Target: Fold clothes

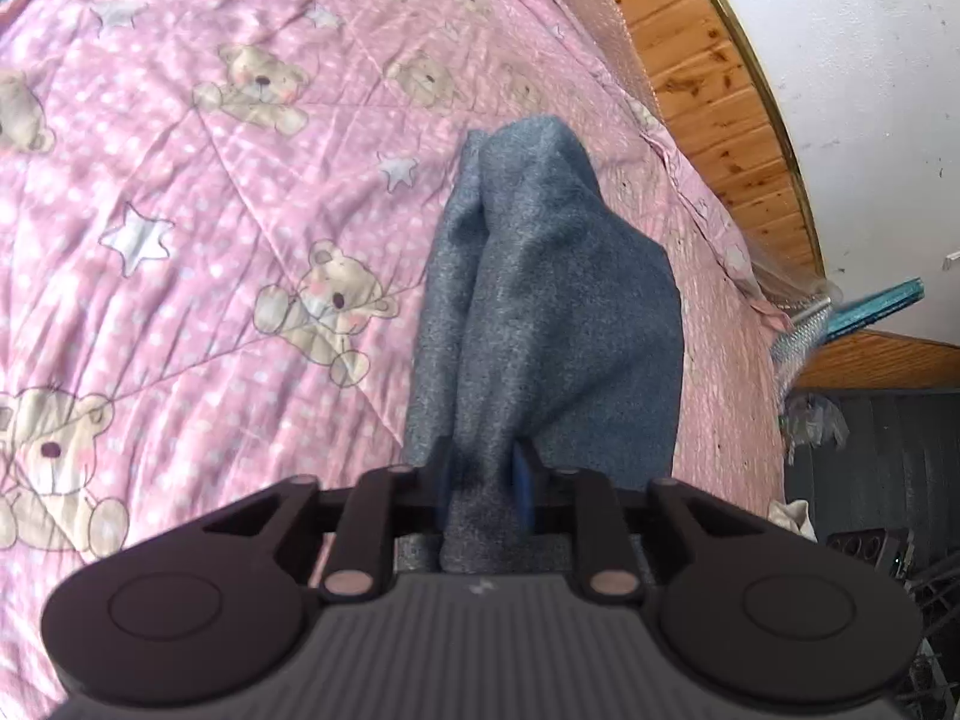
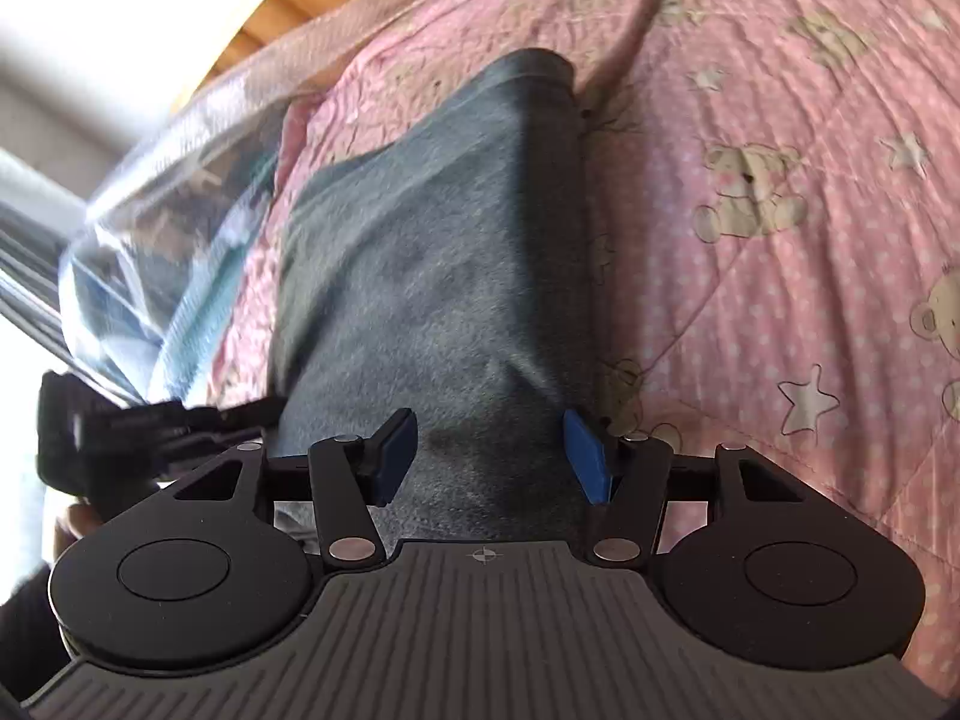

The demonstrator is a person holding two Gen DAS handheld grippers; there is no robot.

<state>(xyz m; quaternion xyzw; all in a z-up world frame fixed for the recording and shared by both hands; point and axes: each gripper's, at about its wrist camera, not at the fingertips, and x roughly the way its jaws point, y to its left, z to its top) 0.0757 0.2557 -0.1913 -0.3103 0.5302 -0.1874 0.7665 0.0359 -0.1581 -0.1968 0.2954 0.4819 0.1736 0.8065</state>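
Pink quilted bedspread [image 1: 198, 192], printed with teddy bears and white stars, fills both views; a wooden bed frame [image 1: 714, 90] and a white wall [image 1: 870, 90] lie at the far right of the left wrist view. Grey garment [image 1: 540, 300], fleecy and heathered, hangs lifted off the quilt with its far end nearly touching it. Left gripper [image 1: 486, 486]: jaws pinched almost together on a bunched fold of the garment, cloth gathered into vertical pleats beyond them. Right gripper [image 2: 489, 459]: jaws well apart, blue pads [image 2: 585, 456] standing either side of the cloth without clamping it; the fabric passes between and over them, apparently slack. Right wrist view shows the left gripper at the near left edge, and a clear plastic bag [image 2: 156, 222] with bluish contents beside the bed's left side. Judgement: step in hand looks like taking a second corner so the piece can be spread flat. To do it well, slide the right jaws out to a true edge or hem, not mid-panel, close on one layer only, then draw both grips apart until the pleats fall out before lowering. Risk: gripping bunched layers leaves a twist in the fold.
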